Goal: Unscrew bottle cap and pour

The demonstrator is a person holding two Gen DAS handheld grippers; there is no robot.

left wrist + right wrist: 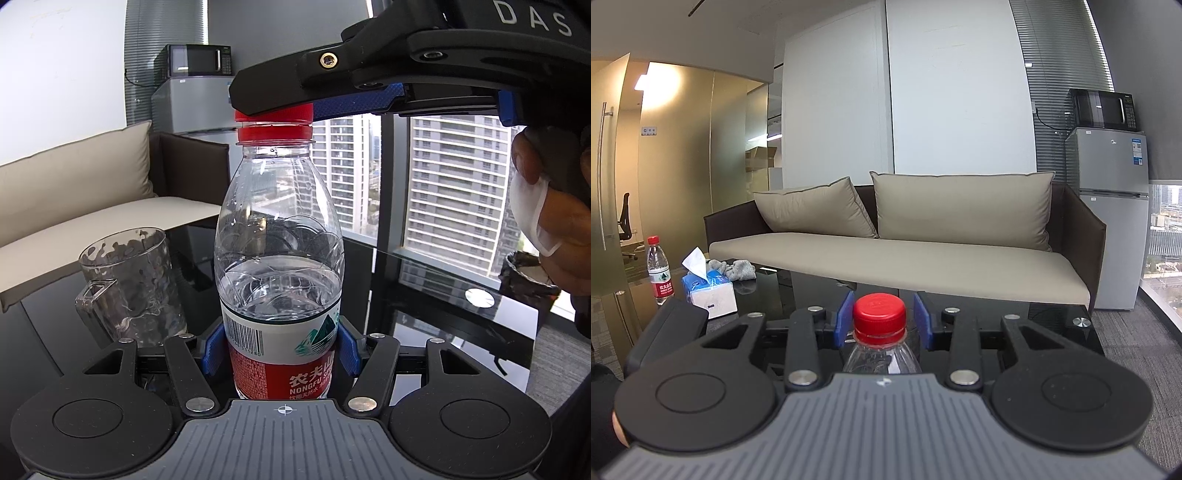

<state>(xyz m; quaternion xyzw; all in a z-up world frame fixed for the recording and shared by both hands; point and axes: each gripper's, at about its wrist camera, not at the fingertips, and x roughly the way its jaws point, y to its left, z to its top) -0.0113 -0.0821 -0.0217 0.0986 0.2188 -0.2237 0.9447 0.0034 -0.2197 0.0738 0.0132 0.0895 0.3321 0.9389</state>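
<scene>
Clear plastic water bottle with a red-and-white label (279, 258) stands upright on the black glass table (443, 332). Water level sits just above the top of the label; the upper half holds air, with droplets on the inside wall near the shoulder.

Left hand-held gripper (280, 354): blue pads pressed against both sides of the label band, jaws clamped on the bottle body.

Red ribbed screw cap (879, 314) is on the neck, above its red collar ring; in the left wrist view a thin gap shows between cap and ring.

Right hand-held gripper (881, 321): its blue pads flank the cap, with a visible gap on each side in the right wrist view, so not pressing on it. In the left wrist view this gripper reaches in from the upper right and covers the top of the cap; part of a hand (550, 214) shows at the right edge.

Clear glass mug with a handle (129, 288) stands just to the left of the bottle, apart from it. It looks empty; whether there is a film of water at the bottom I cannot tell.

Toward the far left edge of the table: a second capped water bottle (659, 273), beside it a blue-and-white tissue box (709, 291) with a tissue sticking up, and a grey cloth (737, 269) behind that.
</scene>
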